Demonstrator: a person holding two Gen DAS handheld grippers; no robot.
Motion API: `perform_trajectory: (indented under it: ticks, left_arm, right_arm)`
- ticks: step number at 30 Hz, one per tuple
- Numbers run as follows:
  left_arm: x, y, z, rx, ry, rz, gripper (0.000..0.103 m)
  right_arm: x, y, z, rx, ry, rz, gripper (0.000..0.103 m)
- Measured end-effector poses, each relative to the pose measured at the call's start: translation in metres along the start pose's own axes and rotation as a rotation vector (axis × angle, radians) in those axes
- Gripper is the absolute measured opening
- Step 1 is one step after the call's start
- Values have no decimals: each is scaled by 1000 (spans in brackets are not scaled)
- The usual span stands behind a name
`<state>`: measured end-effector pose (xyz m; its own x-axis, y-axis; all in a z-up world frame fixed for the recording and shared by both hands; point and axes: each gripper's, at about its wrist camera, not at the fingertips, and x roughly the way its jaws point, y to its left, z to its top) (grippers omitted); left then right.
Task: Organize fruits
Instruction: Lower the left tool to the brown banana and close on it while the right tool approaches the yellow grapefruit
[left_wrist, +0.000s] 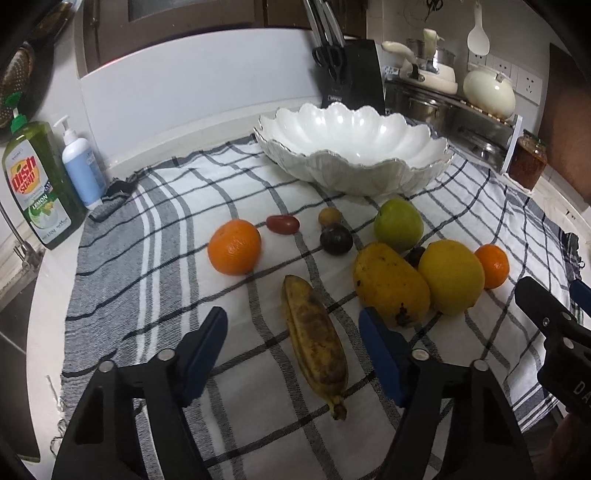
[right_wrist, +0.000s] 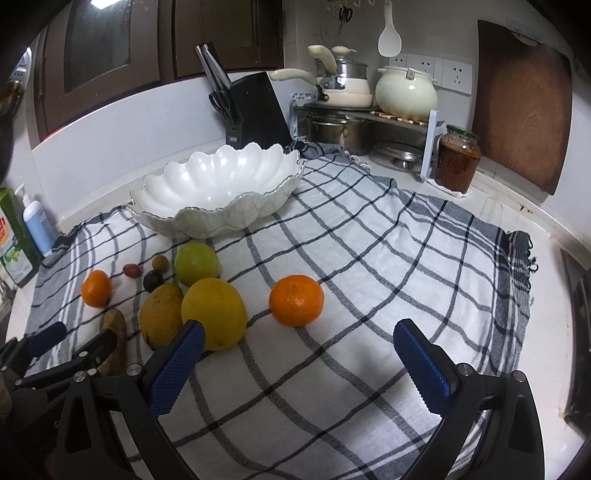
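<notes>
Left wrist view shows a checked cloth (left_wrist: 229, 206) filling most of the frame, with a white scalloped bowl (left_wrist: 354, 147) at upper centre holding no fruit. Below it lie the fruits: a mango (left_wrist: 389, 282) and a yellow citrus (left_wrist: 450, 277) touching at centre right, a spotted banana (left_wrist: 316, 338) at lower centre, a green apple (left_wrist: 398, 224), an orange (left_wrist: 234, 246) at centre left, a small tangerine (left_wrist: 492, 266) at right, a dark plum (left_wrist: 335, 239), and a red grape tomato (left_wrist: 282, 223). The left gripper (left_wrist: 293, 354) stands wide apart, its blue pads either side of the banana without touching it. In the right wrist view, the right gripper (right_wrist: 297, 365) is spread and bare at lower centre, just below the tangerine (right_wrist: 296, 300).
</notes>
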<state>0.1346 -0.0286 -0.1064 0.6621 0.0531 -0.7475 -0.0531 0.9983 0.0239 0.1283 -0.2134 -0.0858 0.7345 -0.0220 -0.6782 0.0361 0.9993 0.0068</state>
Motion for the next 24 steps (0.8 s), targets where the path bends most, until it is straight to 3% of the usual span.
perform_trajectory:
  ticks: [5, 14, 24]
  left_arm:
    - [10, -4, -3, 9, 22, -9, 62]
    - [23, -5, -5, 23, 42, -31, 41]
    - [27, -5, -6, 35, 41, -55, 33]
  right_arm:
    - [9, -4, -4, 9, 20, -2, 103]
    - [19, -3, -7, 8, 45, 5, 103]
    - [21, -1, -9, 4, 56, 1, 103]
